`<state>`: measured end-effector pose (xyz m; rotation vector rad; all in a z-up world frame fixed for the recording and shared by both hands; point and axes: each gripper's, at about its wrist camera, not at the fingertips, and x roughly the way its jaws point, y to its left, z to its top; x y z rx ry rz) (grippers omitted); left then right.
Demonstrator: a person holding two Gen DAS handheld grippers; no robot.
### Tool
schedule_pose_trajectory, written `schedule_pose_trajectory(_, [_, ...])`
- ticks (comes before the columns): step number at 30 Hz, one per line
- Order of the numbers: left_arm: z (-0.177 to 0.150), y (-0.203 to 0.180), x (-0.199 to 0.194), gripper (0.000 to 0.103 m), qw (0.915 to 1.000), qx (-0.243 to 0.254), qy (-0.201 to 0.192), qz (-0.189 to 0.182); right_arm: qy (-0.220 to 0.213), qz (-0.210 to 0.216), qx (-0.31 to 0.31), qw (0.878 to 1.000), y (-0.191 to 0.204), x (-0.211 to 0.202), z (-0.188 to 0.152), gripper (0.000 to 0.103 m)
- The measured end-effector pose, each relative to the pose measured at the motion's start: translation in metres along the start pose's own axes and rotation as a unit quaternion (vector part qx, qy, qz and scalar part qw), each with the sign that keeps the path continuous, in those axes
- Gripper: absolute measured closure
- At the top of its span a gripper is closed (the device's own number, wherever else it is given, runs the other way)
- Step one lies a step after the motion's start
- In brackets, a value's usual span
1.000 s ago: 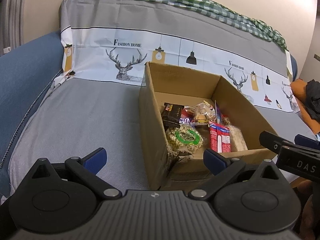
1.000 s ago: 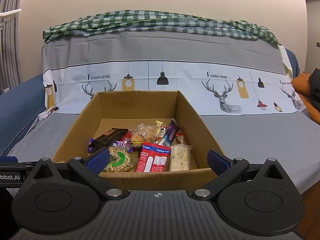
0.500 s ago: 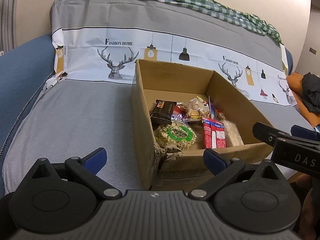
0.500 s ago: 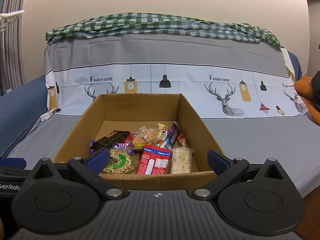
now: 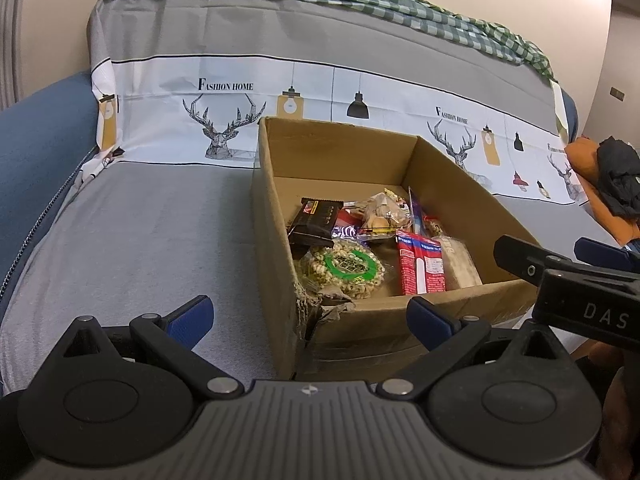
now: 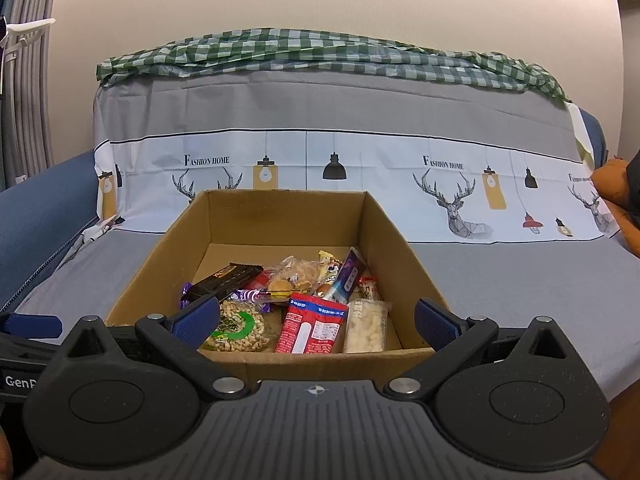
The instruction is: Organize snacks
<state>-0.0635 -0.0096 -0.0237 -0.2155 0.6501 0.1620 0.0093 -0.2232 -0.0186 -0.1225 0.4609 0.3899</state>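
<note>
left wrist view: the left gripper [image 5: 308,314] gapes empty before a cardboard box [image 5: 276,240] of snacks at 1 o'clock; "fashion home" is printed on the sofa cover [image 5: 160,112], "das" on the right gripper [image 5: 568,258] at 3 o'clock. right wrist view: its fingers spread wide and empty; the box at 12 o'clock holds a red packet [image 6: 312,326], a green-labelled nut bag [image 6: 236,326] and a black bar [image 6: 226,278].

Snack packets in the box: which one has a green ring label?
The round puffed-snack bag, at the box's near left corner; the neighbouring red packet has none.
</note>
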Motion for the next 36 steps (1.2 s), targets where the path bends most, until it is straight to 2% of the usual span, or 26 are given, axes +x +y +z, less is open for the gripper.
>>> schedule_pose_trajectory(31, [-0.001, 0.004, 0.012, 0.0, 0.9997, -0.013, 0.013, -0.016, 0.003, 0.003, -0.006, 1.0, 0.003, 0.005, 0.0, 0.001])
schedule_pose_trajectory(36, [-0.001, 0.005, 0.013, 0.0, 0.9996, -0.012, 0.0, -0.027, 0.003, 0.004, -0.005, 1.0, 0.001, 0.008, 0.002, 0.001])
